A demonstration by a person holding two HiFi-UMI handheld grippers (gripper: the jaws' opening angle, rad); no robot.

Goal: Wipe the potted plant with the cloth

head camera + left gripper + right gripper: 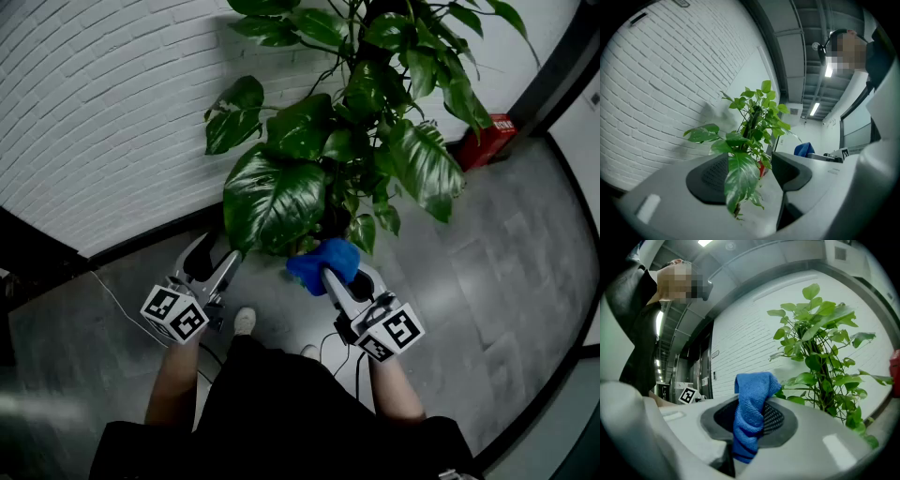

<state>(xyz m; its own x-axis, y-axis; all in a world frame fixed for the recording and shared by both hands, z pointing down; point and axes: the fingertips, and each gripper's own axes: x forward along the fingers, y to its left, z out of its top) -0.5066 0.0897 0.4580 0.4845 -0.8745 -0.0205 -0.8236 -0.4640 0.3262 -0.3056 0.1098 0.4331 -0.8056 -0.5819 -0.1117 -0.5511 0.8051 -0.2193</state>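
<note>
Glossy leaves (277, 197), ribbed blue cloth (323, 262), matt white brick wall (94, 112)

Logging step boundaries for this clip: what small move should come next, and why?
Probably ease the right gripper forward so its clamped blue cloth meets the large leaf next to it; the left gripper, jaws open around a leaf, looks ready to steady it.

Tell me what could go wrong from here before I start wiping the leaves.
1. A variegated leaf hangs inside the open left claw; closing hard or pulling could crease or tear it.
2. The blue cloth is bunched in the right claw, with little flat face showing; it may wipe poorly or snag on the thin stems.
</note>
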